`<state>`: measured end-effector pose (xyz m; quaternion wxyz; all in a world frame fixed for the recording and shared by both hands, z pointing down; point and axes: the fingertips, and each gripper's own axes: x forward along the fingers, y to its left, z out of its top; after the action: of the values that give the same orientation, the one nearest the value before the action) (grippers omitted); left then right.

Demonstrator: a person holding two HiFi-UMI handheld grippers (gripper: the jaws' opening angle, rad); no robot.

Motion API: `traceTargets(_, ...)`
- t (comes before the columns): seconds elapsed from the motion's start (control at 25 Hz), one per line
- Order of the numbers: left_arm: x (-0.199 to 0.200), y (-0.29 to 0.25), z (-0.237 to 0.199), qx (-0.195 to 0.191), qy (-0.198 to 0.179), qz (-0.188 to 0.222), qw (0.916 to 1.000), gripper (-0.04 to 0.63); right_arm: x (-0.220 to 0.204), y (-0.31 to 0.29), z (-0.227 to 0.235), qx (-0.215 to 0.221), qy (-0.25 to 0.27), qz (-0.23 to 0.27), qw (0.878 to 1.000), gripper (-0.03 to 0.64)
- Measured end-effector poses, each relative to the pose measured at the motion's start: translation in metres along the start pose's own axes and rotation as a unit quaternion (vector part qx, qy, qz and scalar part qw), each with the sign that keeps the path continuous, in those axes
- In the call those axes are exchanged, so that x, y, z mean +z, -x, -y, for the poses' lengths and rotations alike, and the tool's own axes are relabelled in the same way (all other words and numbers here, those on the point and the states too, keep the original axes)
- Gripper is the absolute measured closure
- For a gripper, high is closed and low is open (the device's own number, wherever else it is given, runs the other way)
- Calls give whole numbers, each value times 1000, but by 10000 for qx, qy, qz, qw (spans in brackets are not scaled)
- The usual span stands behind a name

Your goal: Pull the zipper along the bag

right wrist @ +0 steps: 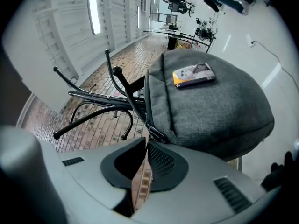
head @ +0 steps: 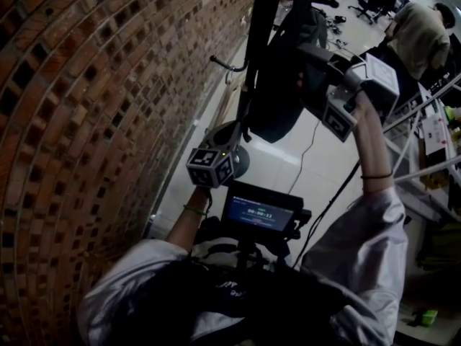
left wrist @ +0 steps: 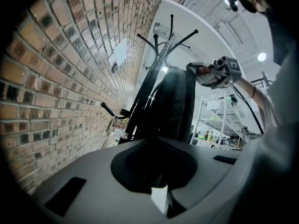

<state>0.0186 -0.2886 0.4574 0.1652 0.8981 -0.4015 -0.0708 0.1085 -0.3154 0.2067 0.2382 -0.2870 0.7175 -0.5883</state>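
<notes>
Brick wall (head: 86, 121) at left, left gripper (left wrist: 156, 143) low, fingers (left wrist: 135, 167) pinched on lower edge of grey bag (head: 282, 99), bag hanging from black coat rack (head: 259, 34), right gripper (right wrist: 145, 146) at bag's top, fingers (right wrist: 163, 164) slightly spread, zipper pull (right wrist: 156, 135) just beyond their tips.

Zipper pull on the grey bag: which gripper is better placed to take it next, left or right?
Right. The right gripper has its slightly open jaws just before the zipper pull on the bag. The left gripper seems to hold the bag's bottom edge, far below.
</notes>
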Motion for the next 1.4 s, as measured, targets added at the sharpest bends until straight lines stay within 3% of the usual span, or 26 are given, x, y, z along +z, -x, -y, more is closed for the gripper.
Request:
traceTargets(0.32, 4, 0, -2, 6, -61, 29, 10000, 588, 5, 1, 2, -64, 1038, -186, 9944, 588)
traceTargets(0.8, 31, -2, 2, -80, -261, 203, 9994, 588, 2, -2, 11, -214, 1681, 83, 9855, 588)
traceTargets(1.08, 35, -6, 7, -203, -428, 131, 9988, 588, -4, -6, 15, -769, 2295, 22, 9703, 588)
traceTargets(1.4, 35, 0, 4, -94, -461, 75, 9989, 588, -25, 18, 27, -625, 2791, -222, 9580, 574)
